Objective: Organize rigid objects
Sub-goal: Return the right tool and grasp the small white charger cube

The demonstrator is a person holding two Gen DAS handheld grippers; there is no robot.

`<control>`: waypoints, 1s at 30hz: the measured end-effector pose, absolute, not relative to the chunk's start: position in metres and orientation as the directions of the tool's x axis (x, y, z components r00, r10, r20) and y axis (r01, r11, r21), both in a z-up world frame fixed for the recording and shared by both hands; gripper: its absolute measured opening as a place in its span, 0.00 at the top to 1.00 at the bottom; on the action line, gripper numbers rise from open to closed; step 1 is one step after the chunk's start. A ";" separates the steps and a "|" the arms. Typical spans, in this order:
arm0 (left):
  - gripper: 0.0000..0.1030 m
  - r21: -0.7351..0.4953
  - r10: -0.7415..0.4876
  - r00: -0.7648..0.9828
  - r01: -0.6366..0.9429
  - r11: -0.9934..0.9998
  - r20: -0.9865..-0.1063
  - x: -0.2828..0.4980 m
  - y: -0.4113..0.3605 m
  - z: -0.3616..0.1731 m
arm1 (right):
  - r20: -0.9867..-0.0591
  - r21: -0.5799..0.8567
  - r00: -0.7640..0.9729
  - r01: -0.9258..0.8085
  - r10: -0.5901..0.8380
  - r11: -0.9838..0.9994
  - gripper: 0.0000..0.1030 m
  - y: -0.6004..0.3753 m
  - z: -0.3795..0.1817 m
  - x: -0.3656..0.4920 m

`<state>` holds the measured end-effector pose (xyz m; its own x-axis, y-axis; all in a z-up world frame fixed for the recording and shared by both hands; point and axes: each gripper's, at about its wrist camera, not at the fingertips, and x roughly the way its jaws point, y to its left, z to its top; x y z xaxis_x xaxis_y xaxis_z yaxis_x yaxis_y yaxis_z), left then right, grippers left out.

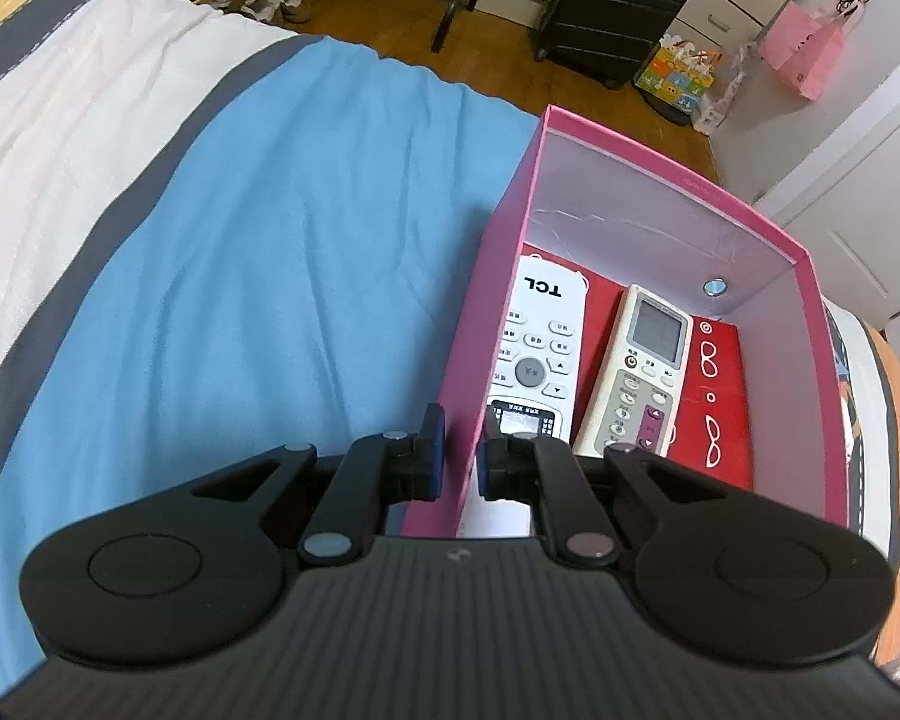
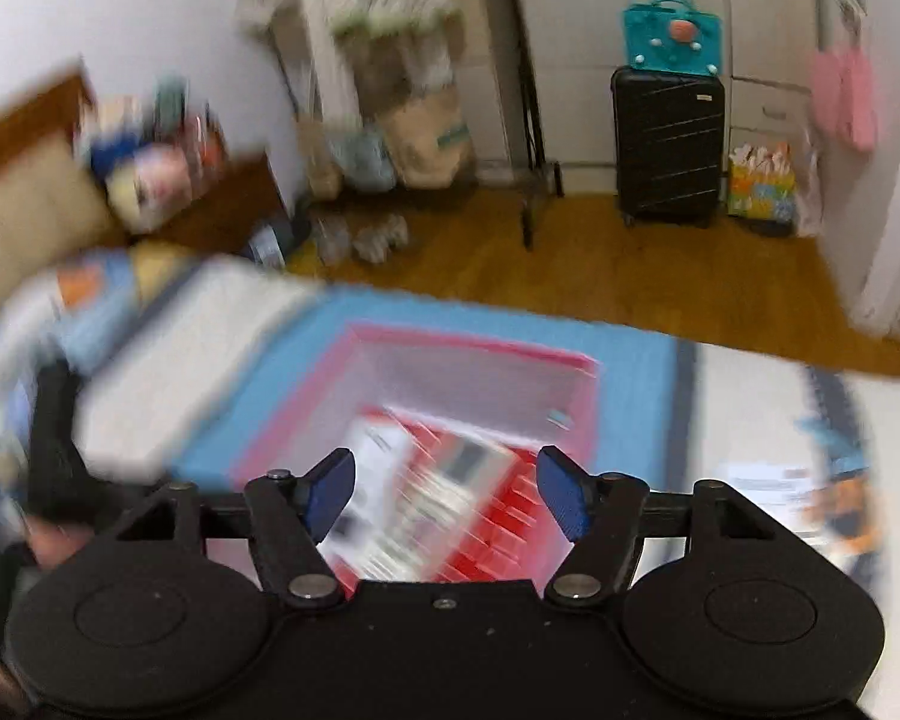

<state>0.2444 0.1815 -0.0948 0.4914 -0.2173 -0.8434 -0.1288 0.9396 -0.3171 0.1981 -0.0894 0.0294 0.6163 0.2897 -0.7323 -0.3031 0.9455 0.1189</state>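
Left gripper [image 1: 459,456] pinching pink box [image 1: 660,180] wall; right gripper [image 2: 447,495] spread above, empty.

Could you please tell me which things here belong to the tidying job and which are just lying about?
Job:
pink box
white TCL remote
cream remote
left gripper, shut on the box wall

Lying about:
black suitcase
pink bag
shoes

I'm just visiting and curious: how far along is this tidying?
Done: two remotes lie inside the pink box. In hand: the left gripper pinches the box's near wall; the right gripper hangs open and empty above. Left: nothing else loose shows on the bed.
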 end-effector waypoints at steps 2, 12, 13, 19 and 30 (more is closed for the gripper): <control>0.91 -0.313 -0.212 0.496 -0.129 0.941 -0.842 0.244 0.181 -0.093 | -0.755 0.130 0.592 -0.285 0.281 0.950 0.30 -0.111 0.021 0.199; 0.91 -0.261 -0.172 0.477 -0.126 0.957 -0.862 0.247 0.174 -0.095 | -0.830 0.212 0.509 -0.092 0.229 0.973 0.31 -0.198 -0.062 0.168; 0.91 -0.259 -0.171 0.476 -0.127 0.957 -0.862 0.248 0.174 -0.095 | -0.831 0.189 0.514 -0.096 0.212 0.977 0.31 -0.201 -0.067 0.163; 0.91 -0.256 -0.167 0.472 -0.129 0.958 -0.866 0.251 0.174 -0.098 | -0.830 0.102 0.524 -0.198 0.193 0.975 0.31 -0.198 -0.075 0.146; 0.91 -0.283 -0.188 0.474 -0.137 0.949 -0.860 0.250 0.178 -0.100 | -0.868 -0.053 0.491 -0.239 0.073 0.970 0.46 -0.180 -0.095 0.153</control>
<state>0.2502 0.1785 -0.1000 0.4741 -0.1876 -0.8602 -0.1369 0.9494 -0.2825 0.1530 -0.1798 -0.0954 0.4908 0.0734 -0.8682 -0.2385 0.9697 -0.0529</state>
